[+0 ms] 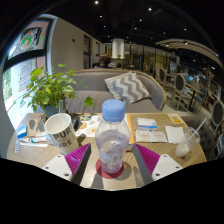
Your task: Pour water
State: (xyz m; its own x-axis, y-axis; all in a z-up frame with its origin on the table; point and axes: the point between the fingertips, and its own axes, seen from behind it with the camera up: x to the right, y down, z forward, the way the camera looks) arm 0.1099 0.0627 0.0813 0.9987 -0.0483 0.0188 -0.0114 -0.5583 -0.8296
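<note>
Gripper view: bottle, clear plastic with a blue cap, stands upright between the jaws of the gripper. Purple pads sit at both sides of its lower body, apparently touching, so it reads as gripped. Bottle base rests on or just over a red coaster on the surface; can't tell if it is lifted yet. Cap looks on.

Step in hand, my read: holding the bottle before carrying it to a cup. To do it well: keep the squeeze firm but not crushing, since thin plastic will flex and may slip. Lift straight up before moving sideways, and keep it upright until it is over the cup. The cap must come off first or nothing pours.

Likely targets: white cup near left, tilted or leaning, with print on it; glass near right, upright and clear. Which one is meant I can't tell.

Around: plant far left behind the white cup, papers right of the bottle, sofa with a striped cushion beyond the surface. The plant's leaves hang near the cup, so watch for a snag going left. Papers lie in the path to the glass, so spills would wet them.
</note>
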